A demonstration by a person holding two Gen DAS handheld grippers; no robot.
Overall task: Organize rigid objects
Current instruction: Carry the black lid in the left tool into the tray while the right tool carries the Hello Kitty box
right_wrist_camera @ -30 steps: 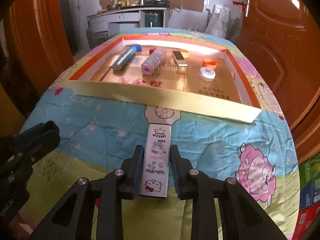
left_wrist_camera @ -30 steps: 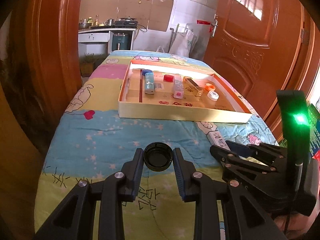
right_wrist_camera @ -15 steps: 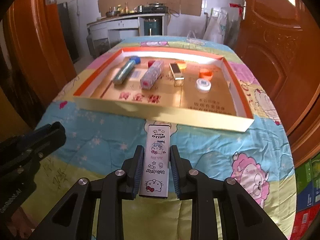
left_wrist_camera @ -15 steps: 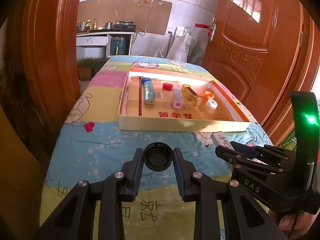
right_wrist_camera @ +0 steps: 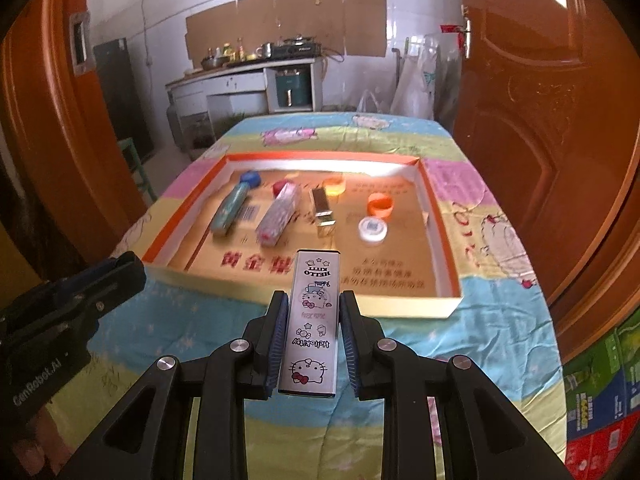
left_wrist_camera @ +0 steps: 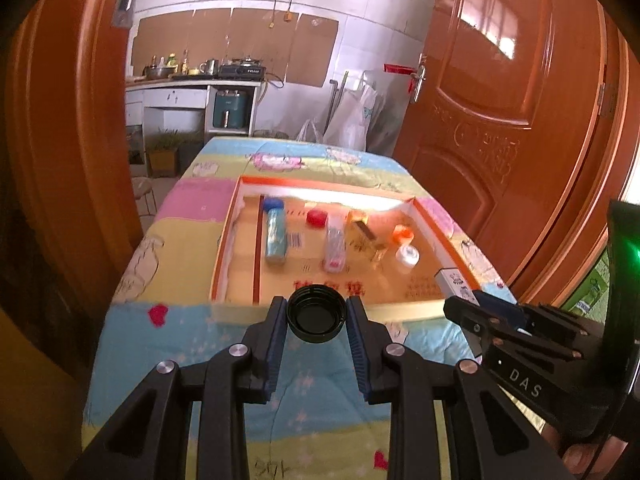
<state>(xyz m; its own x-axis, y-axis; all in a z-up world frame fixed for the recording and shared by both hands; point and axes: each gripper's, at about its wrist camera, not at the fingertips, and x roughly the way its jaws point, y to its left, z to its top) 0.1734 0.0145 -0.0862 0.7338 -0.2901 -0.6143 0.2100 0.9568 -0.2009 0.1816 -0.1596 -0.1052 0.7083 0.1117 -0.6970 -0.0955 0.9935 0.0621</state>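
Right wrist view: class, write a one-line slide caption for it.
Right gripper holds a Hello Kitty case in its jaws, just short of the shallow cardboard tray of sorted small items.

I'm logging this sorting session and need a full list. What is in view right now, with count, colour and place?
Shallow box: one, orange rim, cream walls, on the bed.
Quilt: one, pastel cartoon print, under the box.
Blue-capped tube: one, teal, lying at the box's left.
Clear pink case: one, lying beside the tube.
Red cap: one, behind the pink case.
Gold block: one, box centre.
Orange caps: two, box's far right half.
White jar: one, near the orange cap.
Black cap: one, in the left gripper.
Hello Kitty case: one, white, in the right gripper.
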